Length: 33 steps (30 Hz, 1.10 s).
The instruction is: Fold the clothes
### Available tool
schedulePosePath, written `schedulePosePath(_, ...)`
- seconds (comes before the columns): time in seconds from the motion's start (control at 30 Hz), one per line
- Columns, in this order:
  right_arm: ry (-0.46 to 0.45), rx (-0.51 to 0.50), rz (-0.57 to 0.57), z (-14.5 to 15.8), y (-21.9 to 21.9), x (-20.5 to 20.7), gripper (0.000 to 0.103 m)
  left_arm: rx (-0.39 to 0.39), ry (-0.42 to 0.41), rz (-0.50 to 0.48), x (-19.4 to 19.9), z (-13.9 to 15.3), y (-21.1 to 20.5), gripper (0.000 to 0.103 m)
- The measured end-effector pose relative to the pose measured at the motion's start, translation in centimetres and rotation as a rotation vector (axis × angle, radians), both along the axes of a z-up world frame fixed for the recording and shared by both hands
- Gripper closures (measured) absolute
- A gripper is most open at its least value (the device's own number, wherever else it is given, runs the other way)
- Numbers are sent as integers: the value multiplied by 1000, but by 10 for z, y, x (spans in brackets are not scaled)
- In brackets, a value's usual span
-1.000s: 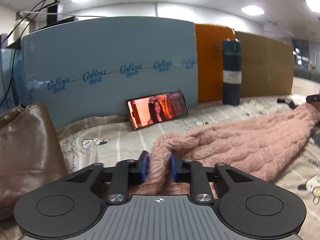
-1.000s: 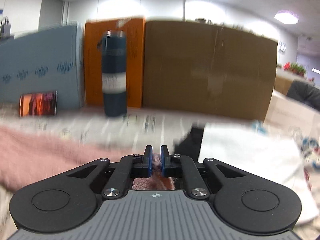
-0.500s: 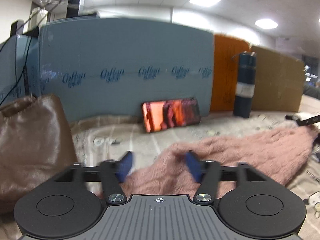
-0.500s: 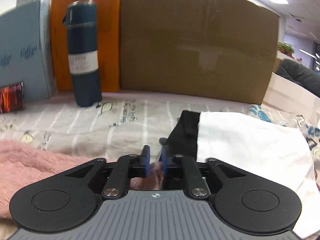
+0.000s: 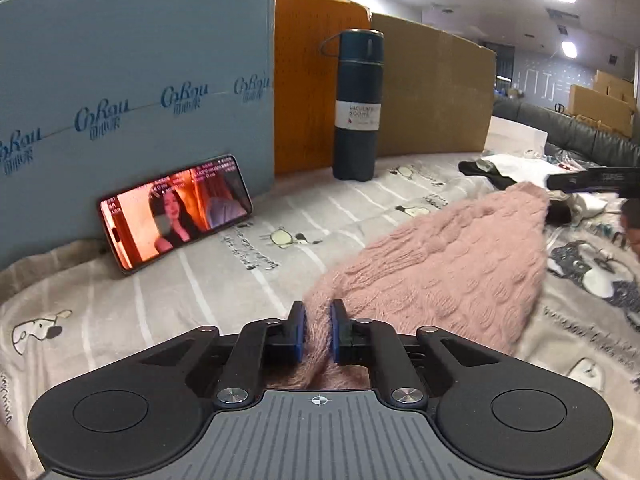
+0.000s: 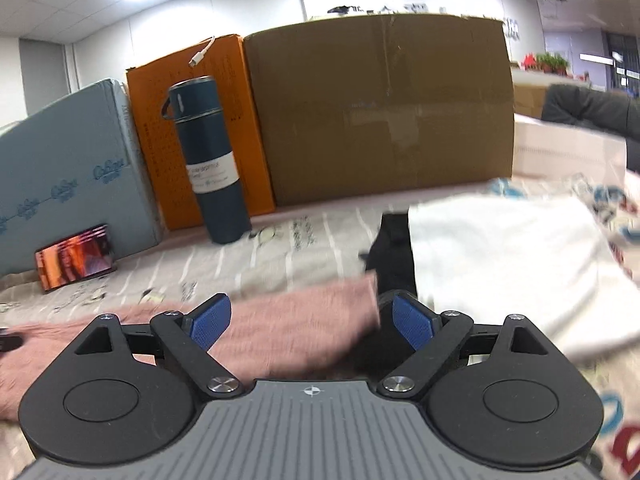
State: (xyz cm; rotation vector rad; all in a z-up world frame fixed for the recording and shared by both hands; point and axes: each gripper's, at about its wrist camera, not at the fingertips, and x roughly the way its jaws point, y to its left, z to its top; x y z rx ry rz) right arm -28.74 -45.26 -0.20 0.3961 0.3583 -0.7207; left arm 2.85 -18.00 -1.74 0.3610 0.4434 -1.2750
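A pink knitted sweater lies stretched across the printed bedsheet. My left gripper is shut on a bunched fold of its near end, and the fuzzy knit is squeezed between the blue pads. In the right wrist view the sweater's other end lies flat below my right gripper. Its jaws are opening wide, and the blue pads stand clear of the knit on both sides. The cloth under both gripper bodies is hidden.
A lit phone leans on a blue box. A dark blue flask stands before an orange box and a cardboard box. A white garment and a black one lie right of the sweater.
My left gripper opened, shifted along the sweater and shut again on a fold; its view swung right, away from the brown bag. My right gripper opened and let go of the sweater.
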Motion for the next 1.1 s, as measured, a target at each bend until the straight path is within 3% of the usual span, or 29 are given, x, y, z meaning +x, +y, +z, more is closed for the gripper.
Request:
schedulePosePath(0.1, -74, 120, 26, -7, 3, -7, 15, -41, -89, 86, -5, 3, 5, 96)
schedulePosePath(0.23, -165, 273, 68, -17, -4, 1, 15, 2, -65, 81, -1, -4, 1, 89)
schedulePosePath(0.33, -213, 387, 39, -26, -13, 12, 15, -2, -96, 93, -5, -5, 2, 83)
schedulePosePath(0.4, -235, 434, -2, -31, -18, 17, 15, -35, -77, 125, -5, 2, 9, 63)
schedulePosePath(0.5, -286, 487, -64, -39, -26, 18, 18, -98, -78, 186, -10, 16, 25, 51)
schedulePosePath(0.63, -295, 479, -148, -34, -23, 12, 24, -197, -57, 243, -23, 32, 56, 44)
schedulePosePath(0.67, -294, 464, -181, -31, -20, 9, 29, -215, -40, 251, -26, 33, 64, 43)
schedulePosePath(0.7, -295, 453, -205, -30, -18, 7, 43, -229, -22, 261, -28, 32, 71, 43)
schedulePosePath(0.73, -298, 448, -217, -29, -19, 6, 64, -240, -3, 275, -30, 31, 78, 43)
schedulePosePath(0.77, -296, 441, -230, -28, -20, 5, 73, -250, 14, 287, -30, 29, 83, 43)
schedulePosePath(0.8, -287, 429, -248, -26, -21, 5, 89, -259, 33, 297, -30, 27, 88, 43)
schedulePosePath(0.83, -286, 411, -253, -24, -21, 7, 95, -266, 54, 305, -29, 25, 92, 43)
schedulePosePath(1.1, -399, 232, -210, 8, -24, 26, 97, -285, 99, 282, -26, 21, 99, 43)
